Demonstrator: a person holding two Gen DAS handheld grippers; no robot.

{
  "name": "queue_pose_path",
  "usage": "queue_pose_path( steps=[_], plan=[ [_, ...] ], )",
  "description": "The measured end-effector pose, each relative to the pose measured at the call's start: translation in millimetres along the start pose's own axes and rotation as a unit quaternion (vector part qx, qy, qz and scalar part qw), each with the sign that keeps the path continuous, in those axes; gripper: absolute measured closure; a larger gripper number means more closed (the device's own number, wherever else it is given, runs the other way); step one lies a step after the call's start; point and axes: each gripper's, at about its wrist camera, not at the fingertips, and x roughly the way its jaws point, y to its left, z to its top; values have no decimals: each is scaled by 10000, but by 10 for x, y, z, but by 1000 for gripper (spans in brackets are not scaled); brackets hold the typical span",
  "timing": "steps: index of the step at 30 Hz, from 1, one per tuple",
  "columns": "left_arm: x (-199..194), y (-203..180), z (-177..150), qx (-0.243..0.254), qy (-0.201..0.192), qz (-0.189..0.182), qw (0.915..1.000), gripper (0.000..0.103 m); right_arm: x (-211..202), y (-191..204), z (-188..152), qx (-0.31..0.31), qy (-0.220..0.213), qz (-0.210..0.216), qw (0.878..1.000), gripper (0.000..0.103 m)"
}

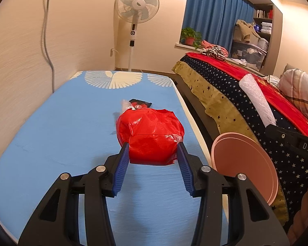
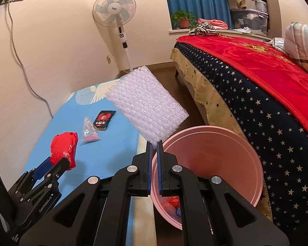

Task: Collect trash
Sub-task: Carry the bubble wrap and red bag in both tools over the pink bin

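Observation:
My left gripper [image 1: 153, 148] is shut on a crumpled red plastic bag [image 1: 149, 131] and holds it above the blue table [image 1: 61, 127]; it also shows in the right wrist view [image 2: 63, 146]. My right gripper [image 2: 154, 143] is shut on a white bubble wrap sheet [image 2: 145, 104], held just above and left of the pink bin [image 2: 225, 149]. The bin holds some red and blue scraps. A black and red packet [image 2: 104, 120] and a small clear bag [image 2: 90, 132] lie on the table.
A bed with a red blanket and star-patterned cover [image 2: 256, 94] stands right of the bin. A standing fan [image 2: 117, 20] is by the far wall. A cable hangs down the left wall [image 2: 20, 61]. A potted plant [image 2: 182, 19] sits on the windowsill.

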Motion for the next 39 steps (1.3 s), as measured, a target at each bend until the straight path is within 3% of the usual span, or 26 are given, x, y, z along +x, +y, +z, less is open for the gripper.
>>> queue_pose_path(
  steps=[26, 39],
  plan=[
    [202, -522, -4, 333, 63, -547, 9979, 57, -68, -438, 25, 451, -154, -651, 9967, 98],
    [374, -890, -85, 554, 230, -906, 9941, 57, 21, -691, 11, 712, -35, -1022, 9922, 98]
  ],
)
